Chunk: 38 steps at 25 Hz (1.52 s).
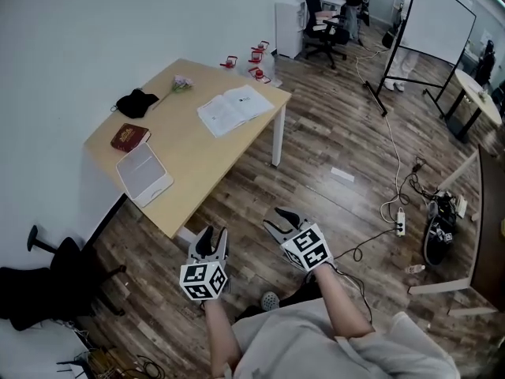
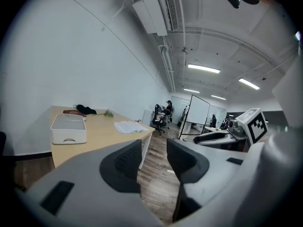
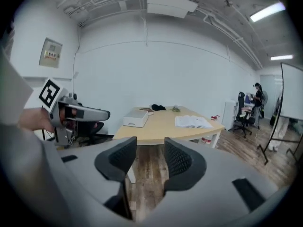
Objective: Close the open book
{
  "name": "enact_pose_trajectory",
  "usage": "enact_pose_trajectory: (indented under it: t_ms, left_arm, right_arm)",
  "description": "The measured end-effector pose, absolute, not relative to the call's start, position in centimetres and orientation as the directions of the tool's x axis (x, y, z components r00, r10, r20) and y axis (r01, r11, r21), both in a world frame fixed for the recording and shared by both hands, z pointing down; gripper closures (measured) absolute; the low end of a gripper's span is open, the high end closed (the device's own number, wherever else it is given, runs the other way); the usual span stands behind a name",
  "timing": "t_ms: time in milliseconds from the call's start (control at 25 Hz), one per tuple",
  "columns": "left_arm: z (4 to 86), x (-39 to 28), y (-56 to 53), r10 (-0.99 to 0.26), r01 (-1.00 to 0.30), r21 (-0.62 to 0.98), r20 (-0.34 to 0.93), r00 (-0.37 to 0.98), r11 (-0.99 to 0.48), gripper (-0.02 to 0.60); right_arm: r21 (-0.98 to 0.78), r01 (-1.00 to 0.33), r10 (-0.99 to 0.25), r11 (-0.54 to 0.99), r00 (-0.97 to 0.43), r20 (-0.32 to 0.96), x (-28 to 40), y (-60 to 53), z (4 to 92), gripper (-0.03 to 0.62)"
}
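Grippers come nearest: the left gripper (image 1: pixel 211 237) and the right gripper (image 1: pixel 278 218) hang over the wooden floor (image 1: pixel 316 172), short of the table (image 1: pixel 197 152), each with jaws spread and nothing between them. The step in hand looks like the approach. To do it well, I would step up to the table's near edge first, then slide one spread jaw under an outer cover and fold it over the spine while the other gripper steadies the opposite half.

On the table sit a white box (image 1: pixel 144 174) and a red book (image 1: pixel 130 136). Further along, the open book (image 1: pixel 234 109) lies pages up near the far corner, well apart from both grippers. Beyond stand an office chair (image 1: pixel 325 26) and a whiteboard (image 1: pixel 438 18).
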<state>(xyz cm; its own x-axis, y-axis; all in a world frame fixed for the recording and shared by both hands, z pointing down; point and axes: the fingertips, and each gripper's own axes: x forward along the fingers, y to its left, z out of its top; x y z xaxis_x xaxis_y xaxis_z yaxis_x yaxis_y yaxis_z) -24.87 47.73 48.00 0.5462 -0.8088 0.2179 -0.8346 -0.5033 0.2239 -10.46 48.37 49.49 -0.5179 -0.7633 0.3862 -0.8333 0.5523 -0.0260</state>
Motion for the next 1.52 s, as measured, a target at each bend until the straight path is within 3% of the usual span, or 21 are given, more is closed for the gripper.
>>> enact_pose_trajectory:
  t_ms: [640, 1520]
  left_arm:
    - [50.2, -23.6, 44.9, -0.802, -0.836, 0.273, 0.254, 0.541, -0.477, 0.414]
    - [46.2, -15.8, 20.8, -0.796, -0.843, 0.201, 0.278, 0.538, -0.499, 0.416]
  right_arm:
    - [-0.114, -0.862, -0.772, 0.495, -0.496, 0.399, -6.9, 44.6, 51.3, 0.398]
    - [-0.292, -0.820, -0.744, 0.492, -0.570, 0.348, -2.2, 22.9, 51.1, 0.399]
